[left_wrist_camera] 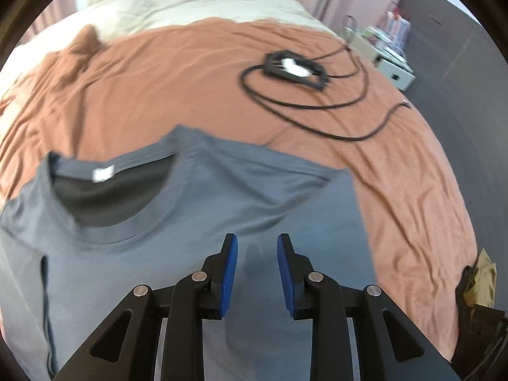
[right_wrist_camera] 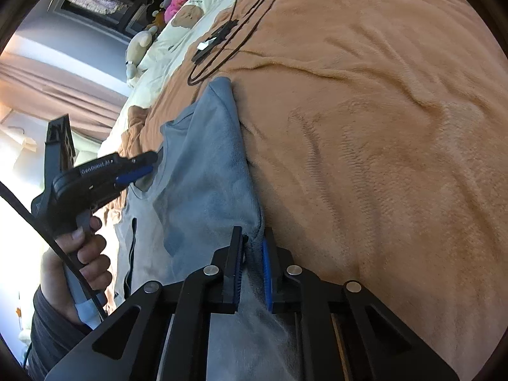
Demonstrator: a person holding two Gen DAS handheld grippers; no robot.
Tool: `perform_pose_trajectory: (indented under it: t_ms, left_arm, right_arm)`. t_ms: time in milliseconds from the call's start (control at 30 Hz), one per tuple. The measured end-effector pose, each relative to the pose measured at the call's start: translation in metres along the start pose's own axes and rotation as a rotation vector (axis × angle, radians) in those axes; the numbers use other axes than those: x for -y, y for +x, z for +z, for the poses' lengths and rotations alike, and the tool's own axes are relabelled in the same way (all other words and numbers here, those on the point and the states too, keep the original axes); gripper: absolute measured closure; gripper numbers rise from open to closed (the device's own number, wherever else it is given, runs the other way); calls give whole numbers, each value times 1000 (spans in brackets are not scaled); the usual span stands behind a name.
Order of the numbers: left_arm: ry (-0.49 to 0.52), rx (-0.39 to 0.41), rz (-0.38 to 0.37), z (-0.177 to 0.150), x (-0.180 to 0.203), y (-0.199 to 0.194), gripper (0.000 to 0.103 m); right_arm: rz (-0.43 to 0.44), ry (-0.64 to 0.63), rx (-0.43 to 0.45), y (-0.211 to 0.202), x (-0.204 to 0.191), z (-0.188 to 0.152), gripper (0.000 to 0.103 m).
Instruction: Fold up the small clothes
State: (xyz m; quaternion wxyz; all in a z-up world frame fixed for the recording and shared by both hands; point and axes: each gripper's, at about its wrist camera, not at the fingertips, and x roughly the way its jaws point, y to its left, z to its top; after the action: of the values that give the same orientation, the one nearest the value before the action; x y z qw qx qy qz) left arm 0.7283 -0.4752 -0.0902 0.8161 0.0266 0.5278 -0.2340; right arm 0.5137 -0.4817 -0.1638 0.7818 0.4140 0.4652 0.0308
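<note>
A grey-blue T-shirt [left_wrist_camera: 222,190] lies flat on the orange-brown blanket [left_wrist_camera: 158,89], its collar [left_wrist_camera: 111,228] and white label [left_wrist_camera: 103,173] to the left. My left gripper [left_wrist_camera: 257,241] hovers just over the shirt's chest, open, with nothing between its blue pads. In the right wrist view the T-shirt [right_wrist_camera: 206,174] runs away from me, and my right gripper [right_wrist_camera: 253,238] is shut on its side edge, with fabric pinched between the pads. The left gripper [right_wrist_camera: 149,163], held by a hand [right_wrist_camera: 89,254], is beside the collar there.
A black device with a coiled black cable [left_wrist_camera: 295,70] lies on the blanket beyond the shirt. A cream quilt [left_wrist_camera: 190,9] covers the head of the bed. A white bedside unit [left_wrist_camera: 390,63] stands past the bed's right edge. Soft toys [right_wrist_camera: 139,44] sit by the quilt.
</note>
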Motion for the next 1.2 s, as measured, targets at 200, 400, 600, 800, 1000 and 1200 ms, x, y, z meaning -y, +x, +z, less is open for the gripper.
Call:
perform_pose_trajectory:
  t_ms: [200, 400, 600, 800, 1000, 1200]
  left_arm:
    - [33, -36, -47, 0, 20, 20, 75]
    - [39, -71, -40, 6, 27, 52, 75]
    - [51, -46, -79, 15, 33, 66, 76]
    - [76, -21, -124, 22, 49, 71, 76]
    - [89, -12, -206, 30, 65, 74, 76]
    - [88, 33, -187, 38, 66, 58, 75]
  right_arm:
    - [48, 56, -17, -6, 7, 0, 92]
    - [47, 51, 10, -18, 10, 3, 87]
    - [37, 73, 24, -21, 18, 5, 87]
    - [25, 89, 34, -24, 20, 2, 87]
    - [20, 116, 57, -34, 25, 1, 87]
    - [20, 116, 65, -38, 25, -7, 87]
